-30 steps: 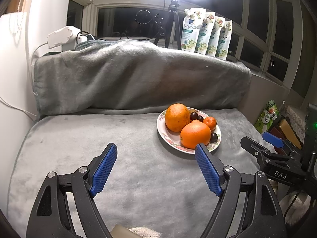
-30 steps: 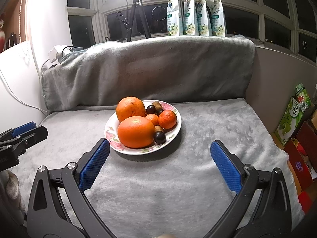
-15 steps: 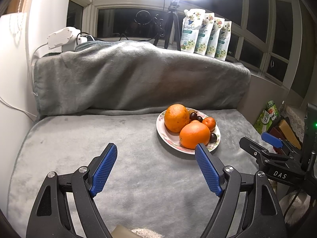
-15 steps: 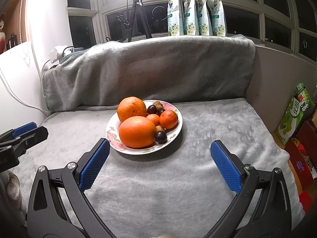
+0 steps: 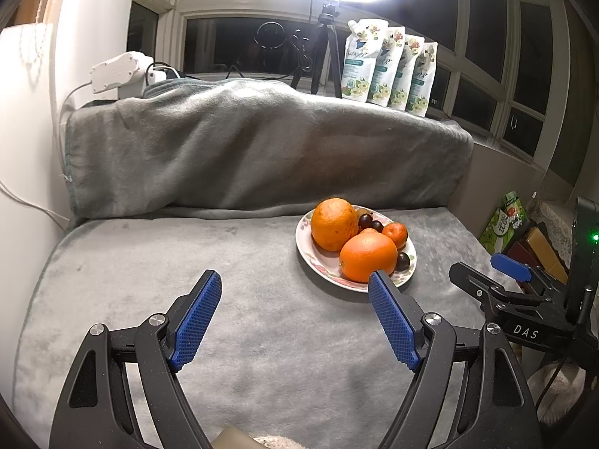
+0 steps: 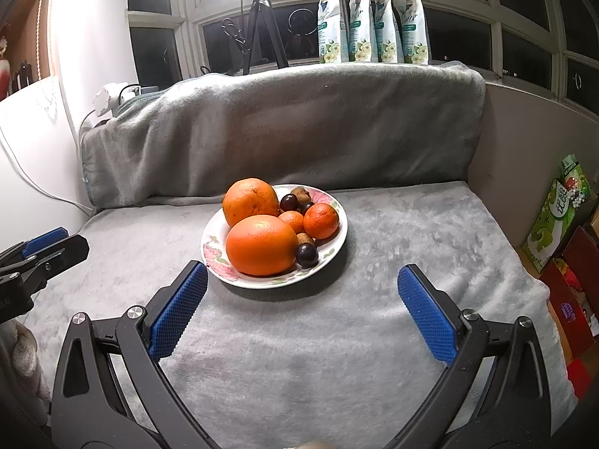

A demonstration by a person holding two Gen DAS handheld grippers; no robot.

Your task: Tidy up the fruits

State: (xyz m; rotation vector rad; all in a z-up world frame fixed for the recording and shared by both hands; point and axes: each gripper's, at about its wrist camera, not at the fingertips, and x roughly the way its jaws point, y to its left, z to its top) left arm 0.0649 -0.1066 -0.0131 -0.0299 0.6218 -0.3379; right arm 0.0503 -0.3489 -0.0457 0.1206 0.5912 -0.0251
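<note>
A flowered white plate point(image 6: 215, 247) sits on the grey blanket and holds two large oranges point(image 6: 261, 244), two small tangerines point(image 6: 321, 220), dark grapes point(image 6: 307, 255) and brown kiwis point(image 6: 301, 194). The plate also shows in the left wrist view point(image 5: 305, 254), with the front orange point(image 5: 368, 256) nearest. My left gripper point(image 5: 295, 318) is open and empty, short of the plate and to its left. My right gripper point(image 6: 301, 310) is open and empty, just in front of the plate. Each gripper shows at the edge of the other's view.
A blanket-covered backrest point(image 6: 284, 127) rises behind the plate. Several pouches point(image 6: 370, 18) and a tripod point(image 6: 262, 26) stand on the window sill. Boxes point(image 6: 558, 209) lie off the right edge. A white wall point(image 5: 22, 149) is at the left.
Both grippers have shifted only slightly; the plate sits a little further right in the right wrist view. Nothing was taken hold of or let go.
</note>
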